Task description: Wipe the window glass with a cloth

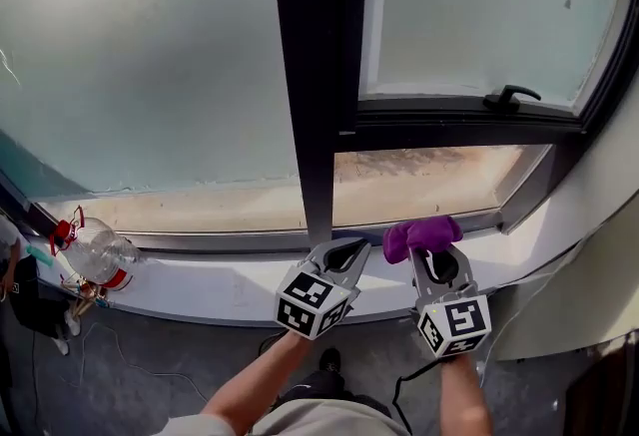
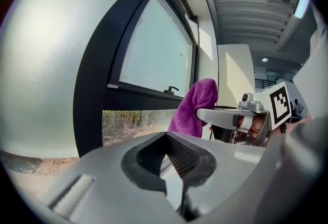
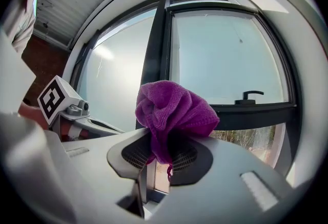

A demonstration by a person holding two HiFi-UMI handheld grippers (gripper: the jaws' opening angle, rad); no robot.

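Observation:
A bunched purple cloth sticks out of my right gripper, whose jaws are shut on its lower part just above the white sill. In the right gripper view the cloth bulges above the gripper, in front of the dark mullion. My left gripper hangs a little to the left, shut with nothing in it, pointing at the mullion's base. From the left gripper, the cloth shows to the right. The large frosted window glass fills the left; a second pane is at the upper right.
A wide dark mullion separates the panes. The right sash has a black handle on its lower frame. A clear plastic bottle with a red cap lies on the sill at the far left. A white wall closes the right side.

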